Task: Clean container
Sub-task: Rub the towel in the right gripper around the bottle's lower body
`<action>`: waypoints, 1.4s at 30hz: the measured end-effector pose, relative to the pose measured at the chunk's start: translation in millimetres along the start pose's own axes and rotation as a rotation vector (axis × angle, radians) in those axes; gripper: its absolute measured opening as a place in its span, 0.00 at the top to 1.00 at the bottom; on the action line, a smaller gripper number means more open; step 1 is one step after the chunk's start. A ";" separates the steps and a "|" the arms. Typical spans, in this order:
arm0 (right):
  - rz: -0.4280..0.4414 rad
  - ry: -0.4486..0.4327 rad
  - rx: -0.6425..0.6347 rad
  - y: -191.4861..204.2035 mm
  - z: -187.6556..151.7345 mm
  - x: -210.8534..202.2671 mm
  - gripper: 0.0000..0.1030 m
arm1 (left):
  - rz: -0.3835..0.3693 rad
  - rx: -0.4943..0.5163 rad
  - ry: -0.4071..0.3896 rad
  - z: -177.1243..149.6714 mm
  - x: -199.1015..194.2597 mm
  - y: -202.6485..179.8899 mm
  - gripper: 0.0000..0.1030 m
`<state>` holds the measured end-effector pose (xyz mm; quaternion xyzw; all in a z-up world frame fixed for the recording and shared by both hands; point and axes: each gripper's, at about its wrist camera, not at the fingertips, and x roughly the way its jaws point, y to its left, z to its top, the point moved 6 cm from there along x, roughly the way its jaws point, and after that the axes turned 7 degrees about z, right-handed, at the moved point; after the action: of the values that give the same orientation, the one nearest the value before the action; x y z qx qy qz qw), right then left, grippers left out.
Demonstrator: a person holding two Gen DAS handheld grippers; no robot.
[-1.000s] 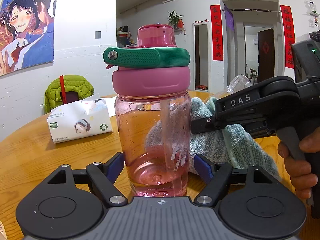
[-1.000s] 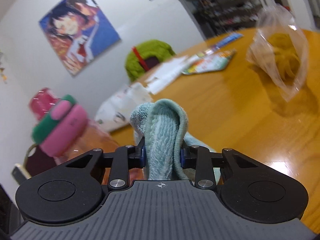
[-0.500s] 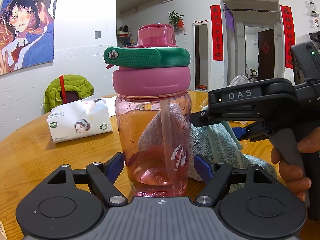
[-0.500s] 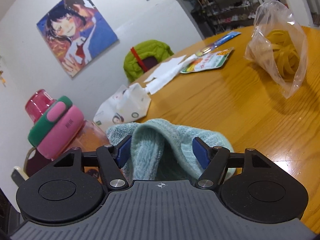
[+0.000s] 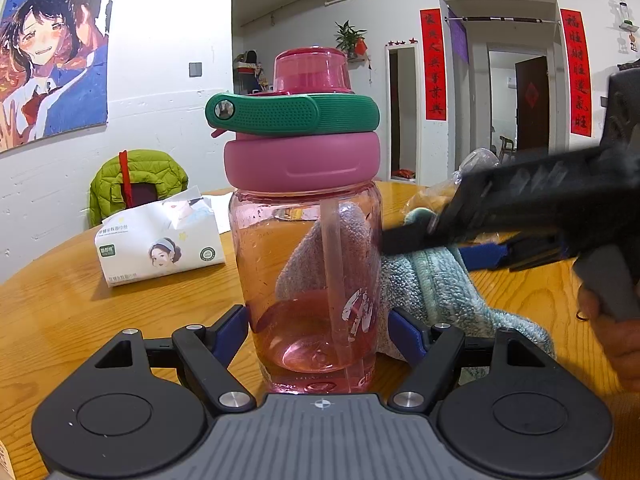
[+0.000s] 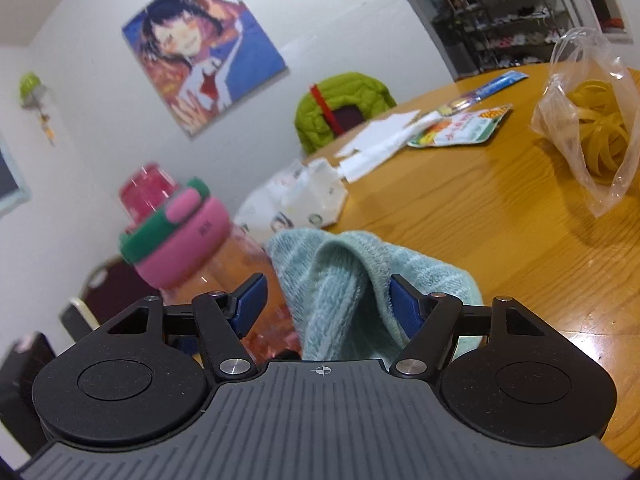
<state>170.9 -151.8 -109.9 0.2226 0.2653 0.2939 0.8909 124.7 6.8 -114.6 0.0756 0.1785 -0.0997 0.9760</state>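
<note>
Bottle (image 5: pixel 308 248) upright on bench (image 5: pixel 80 292), clamped in left gripper (image 5: pixel 318 334). Right gripper (image 6: pixel 326 308) jaws spread, just opened, towel (image 6: pixel 348 276) loose between them, right of bottle.

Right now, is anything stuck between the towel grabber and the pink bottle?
Only the towel itself. It hangs between the right gripper's open jaws, beside the bottle that the left gripper clamps.
</note>
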 end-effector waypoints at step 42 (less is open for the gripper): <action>0.155 0.017 0.469 -49.5 -13.3 27.7 0.73 | 0.023 0.010 0.015 7.6 11.2 4.2 0.23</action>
<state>202.0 -166.9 -156.8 0.4407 0.3158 0.2934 0.7874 138.5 7.6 -111.2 0.0832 0.1845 -0.0889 0.9753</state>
